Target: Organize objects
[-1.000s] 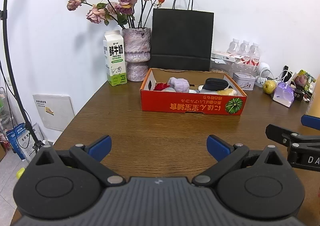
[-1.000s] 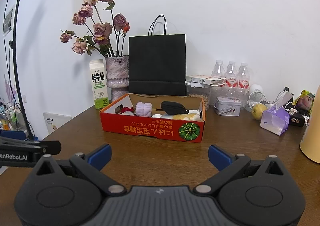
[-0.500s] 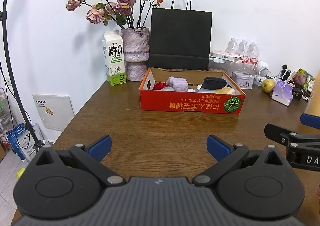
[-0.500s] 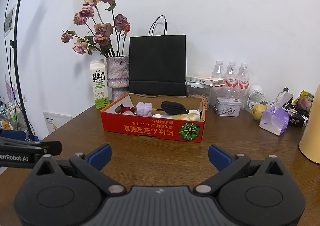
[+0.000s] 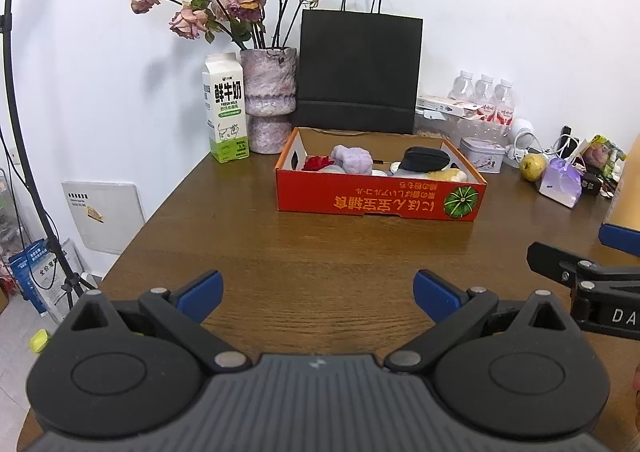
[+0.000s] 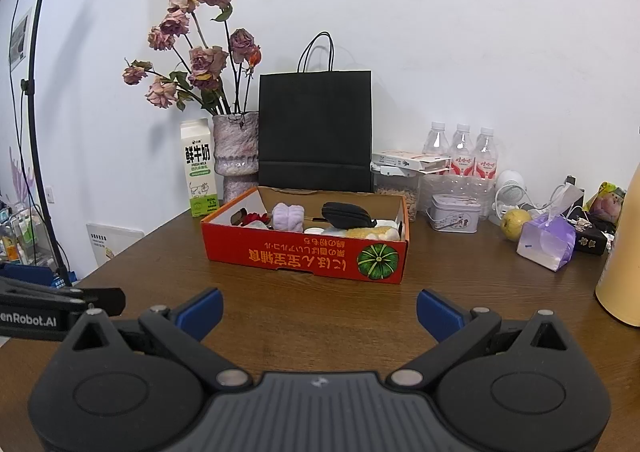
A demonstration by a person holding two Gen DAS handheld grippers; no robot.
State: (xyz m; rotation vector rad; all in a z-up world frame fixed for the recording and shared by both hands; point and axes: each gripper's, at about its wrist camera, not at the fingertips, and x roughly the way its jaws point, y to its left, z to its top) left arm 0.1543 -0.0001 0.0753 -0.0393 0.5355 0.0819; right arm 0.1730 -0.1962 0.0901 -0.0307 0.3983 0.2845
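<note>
At the far middle of the brown wooden surface (image 5: pixel 320 252): shallow red cardboard box (image 5: pixel 380 201) holding a lilac towel roll (image 5: pixel 352 159) and black zip pouch (image 5: pixel 425 159) | behind it: black paper bag (image 6: pixel 315 131) | left tool (image 5: pixel 318 292): fingers apart, empty, near edge | right tool (image 6: pixel 319 310): fingers apart, empty, near edge
</note>
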